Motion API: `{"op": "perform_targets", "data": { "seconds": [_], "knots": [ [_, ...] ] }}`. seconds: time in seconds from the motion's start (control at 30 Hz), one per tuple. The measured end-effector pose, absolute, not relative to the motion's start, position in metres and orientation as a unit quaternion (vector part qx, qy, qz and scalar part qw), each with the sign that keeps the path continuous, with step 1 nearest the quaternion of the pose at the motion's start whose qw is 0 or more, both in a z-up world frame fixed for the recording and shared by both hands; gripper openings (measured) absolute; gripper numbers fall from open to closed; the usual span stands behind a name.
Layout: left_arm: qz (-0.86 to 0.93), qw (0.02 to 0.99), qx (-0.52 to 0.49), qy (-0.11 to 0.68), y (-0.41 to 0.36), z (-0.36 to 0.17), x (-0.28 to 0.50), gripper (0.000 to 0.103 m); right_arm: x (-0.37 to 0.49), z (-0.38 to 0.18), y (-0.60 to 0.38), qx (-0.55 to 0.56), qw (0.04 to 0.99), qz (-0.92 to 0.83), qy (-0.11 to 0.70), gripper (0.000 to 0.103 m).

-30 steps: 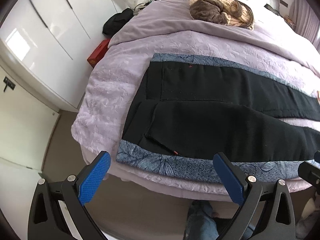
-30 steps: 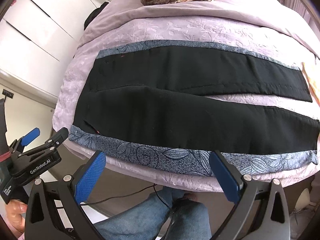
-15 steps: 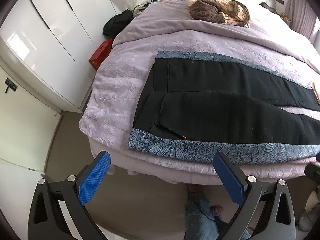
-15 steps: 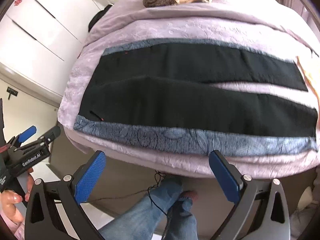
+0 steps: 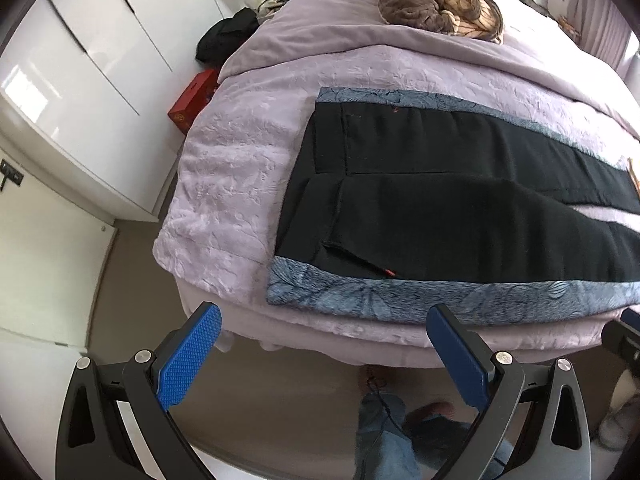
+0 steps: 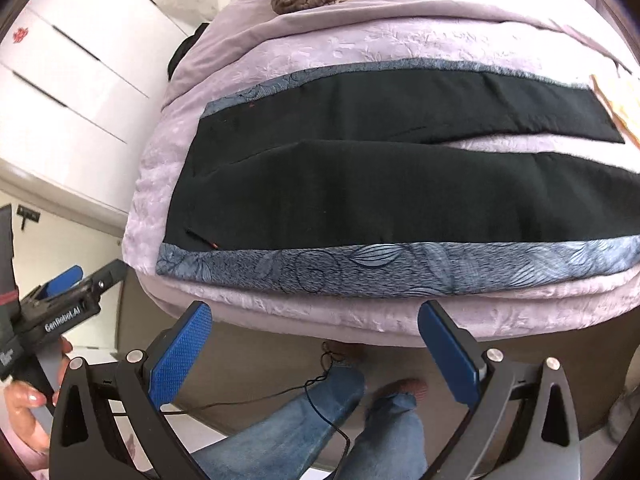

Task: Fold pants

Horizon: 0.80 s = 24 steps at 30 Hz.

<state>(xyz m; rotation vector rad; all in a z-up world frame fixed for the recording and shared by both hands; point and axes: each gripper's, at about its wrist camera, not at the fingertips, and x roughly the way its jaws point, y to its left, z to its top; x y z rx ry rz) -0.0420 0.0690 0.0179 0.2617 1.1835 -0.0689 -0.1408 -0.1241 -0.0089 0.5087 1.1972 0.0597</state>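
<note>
The pants are lying flat and unfolded on the bed; both the left gripper and the right gripper are hovering with fingers wide, holding nothing, so all folding is remaining.

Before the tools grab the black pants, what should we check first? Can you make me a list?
1. Left tool open and holding nothing: ok.
2. Right tool open and holding nothing: ok.
3. Black pants lie flat on the bed, both legs spread out and unfolded: ok.
4. Tools touching the pants: not ok, both hang off the bed edge, over the floor.
5. Nothing lying on the pants: ok; the brown blanket heap sits far up the bed.
6. Far leg ends fully in sight: cannot tell, they run out of the left view.
</note>
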Motion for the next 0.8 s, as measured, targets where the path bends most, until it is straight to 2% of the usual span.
{"op": "perform_targets", "data": {
  "seconds": [0.47, 0.8],
  "knots": [
    [-0.051, 0.801, 0.125, 0.583, 0.081, -0.014, -0.010, 0.103, -0.110, -0.028, -0.107, 0.250, 0.775, 0.006, 0.580, 0.103],
    [-0.059, 0.779, 0.106, 0.615, 0.075, -0.069, 0.004, 0.103, -0.092, -0.070, -0.104, 0.300, 0.760, 0.039, 0.575, 0.103]
  ]
}}
